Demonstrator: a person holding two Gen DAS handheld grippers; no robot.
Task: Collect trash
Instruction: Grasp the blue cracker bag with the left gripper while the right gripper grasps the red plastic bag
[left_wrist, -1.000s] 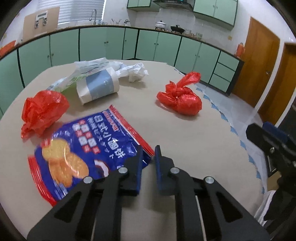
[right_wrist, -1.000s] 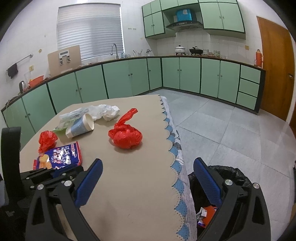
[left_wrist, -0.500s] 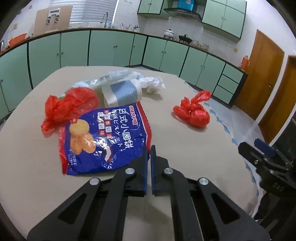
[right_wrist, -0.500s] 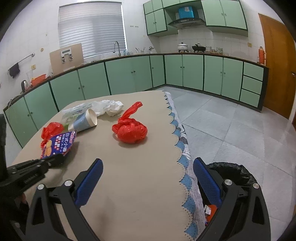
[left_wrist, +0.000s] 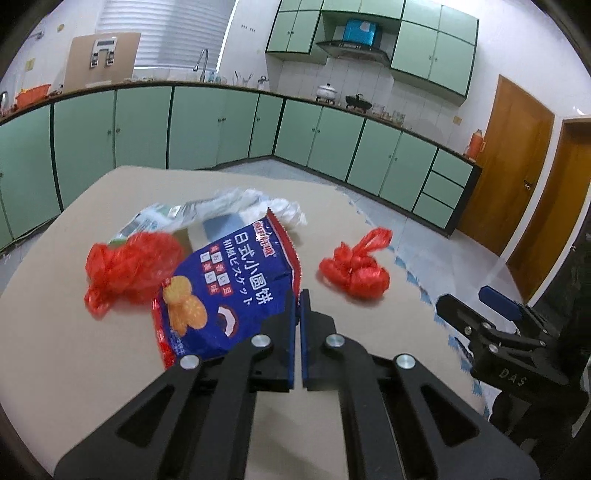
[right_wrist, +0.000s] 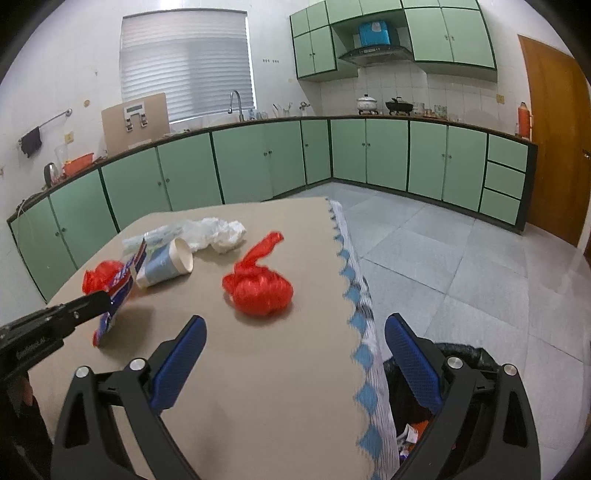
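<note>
The blue snack bag (left_wrist: 221, 295), light, crinkly and probably slick, is pinched by its edge in the left gripper (left_wrist: 297, 295) just above the table (left_wrist: 74, 369), while the right gripper (right_wrist: 295, 332) is held wide apart, empty.

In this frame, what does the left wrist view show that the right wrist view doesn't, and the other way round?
Only the left wrist view shows the printed front of the blue snack bag, pinched at its edge in the shut left gripper.

Only the right wrist view shows the black-lined trash bin beside the table and the paper cup's open mouth.

Both show the tied red bag, the loose red bag, the crumpled white plastic and the open right gripper.
</note>
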